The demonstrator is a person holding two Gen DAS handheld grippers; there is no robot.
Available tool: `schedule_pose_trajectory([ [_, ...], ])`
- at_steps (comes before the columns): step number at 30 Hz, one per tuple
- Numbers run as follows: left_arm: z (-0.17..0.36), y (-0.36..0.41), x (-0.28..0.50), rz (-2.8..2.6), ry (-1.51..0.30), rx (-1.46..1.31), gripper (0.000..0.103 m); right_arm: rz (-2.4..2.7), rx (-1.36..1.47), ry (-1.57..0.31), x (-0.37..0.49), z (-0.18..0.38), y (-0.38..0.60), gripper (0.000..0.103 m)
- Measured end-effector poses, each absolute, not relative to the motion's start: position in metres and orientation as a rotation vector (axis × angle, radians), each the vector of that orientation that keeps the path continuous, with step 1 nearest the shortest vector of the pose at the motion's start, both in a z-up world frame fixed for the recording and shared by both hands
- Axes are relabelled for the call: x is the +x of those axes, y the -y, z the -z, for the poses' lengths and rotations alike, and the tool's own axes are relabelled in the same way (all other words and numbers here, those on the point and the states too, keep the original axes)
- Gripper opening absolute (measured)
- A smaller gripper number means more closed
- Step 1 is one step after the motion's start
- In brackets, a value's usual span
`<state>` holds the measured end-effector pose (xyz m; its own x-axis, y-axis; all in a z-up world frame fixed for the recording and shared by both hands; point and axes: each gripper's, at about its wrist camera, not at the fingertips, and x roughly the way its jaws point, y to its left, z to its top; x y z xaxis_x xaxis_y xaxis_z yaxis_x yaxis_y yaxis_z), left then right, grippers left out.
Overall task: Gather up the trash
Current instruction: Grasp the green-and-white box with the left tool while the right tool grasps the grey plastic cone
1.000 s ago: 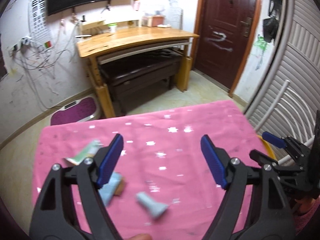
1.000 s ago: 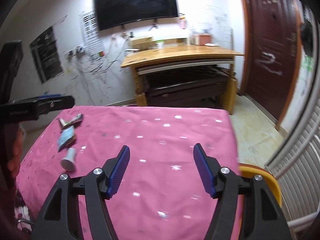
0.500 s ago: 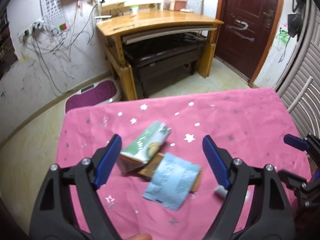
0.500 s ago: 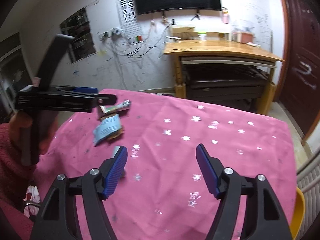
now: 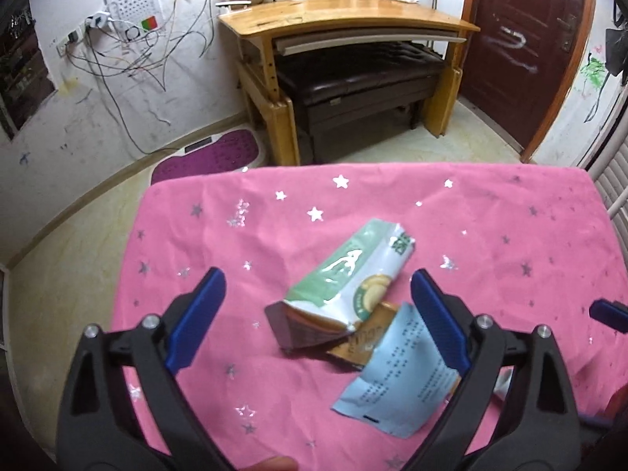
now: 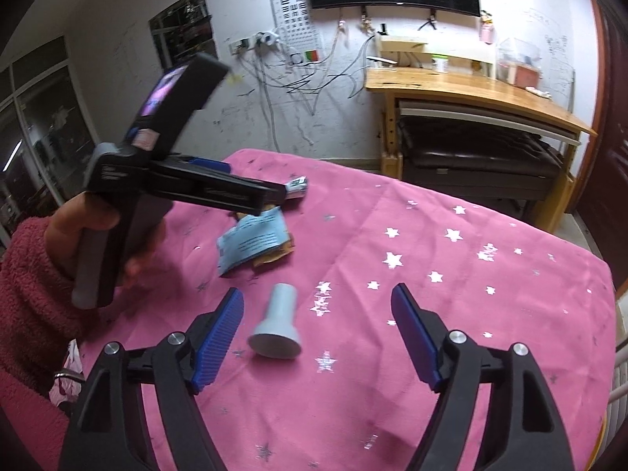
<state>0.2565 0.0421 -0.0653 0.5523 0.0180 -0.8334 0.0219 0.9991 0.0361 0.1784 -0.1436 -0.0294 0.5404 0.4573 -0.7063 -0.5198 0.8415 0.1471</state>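
The green wrapper [image 5: 353, 271] lies untouched between the left gripper's [image 5: 318, 314] opening fingers, while the right gripper's [image 6: 318, 337] widening fingers flank a grey cap [image 6: 276, 324].

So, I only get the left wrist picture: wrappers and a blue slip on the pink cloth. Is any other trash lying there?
Observer: Yes. A small grey cap lies on its side, nearer the person and apart from the wrappers.
Visitor: Is the other tool anywhere near it?
Observer: The right tool hangs over it with its jaws opening. The cap is between the fingers, close to one of them, and not gripped.
Visitor: And who holds my tool?
Observer: A hand in a fuzzy pink sleeve grips the handle of the left tool, whose jaws are opening around the wrappers.
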Motion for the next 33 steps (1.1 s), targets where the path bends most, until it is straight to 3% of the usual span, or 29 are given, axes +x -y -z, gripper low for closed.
schedule_pose_trajectory([
  [4,0.073,-0.043,0.261,0.01,-1.012,0.008,0.088,-0.611,-0.114,-0.837,0.18,0.036,0.128,0.072],
  [9,0.078,-0.046,0.265,0.019,-1.016,-0.054,0.059,-0.619,-0.148,-0.864,0.183,0.045,0.116,0.072],
  [12,0.077,-0.049,0.267,0.026,-1.003,-0.079,0.053,-0.623,-0.157,-0.877,0.186,0.049,0.112,0.072],
  [23,0.069,-0.07,0.261,0.05,-0.967,-0.163,0.051,-0.606,-0.219,-0.919,0.191,0.063,0.098,0.072],
  [25,0.067,-0.069,0.258,0.053,-0.963,-0.162,0.051,-0.599,-0.235,-0.921,0.192,0.065,0.096,0.068],
  [27,0.067,-0.068,0.256,0.061,-0.962,-0.162,0.051,-0.59,-0.254,-0.92,0.191,0.067,0.095,0.05],
  [30,0.064,-0.068,0.254,0.067,-0.959,-0.165,0.051,-0.585,-0.266,-0.922,0.19,0.067,0.093,0.033],
  [33,0.062,-0.069,0.252,0.07,-0.955,-0.166,0.051,-0.578,-0.282,-0.915,0.186,0.065,0.093,0.027],
])
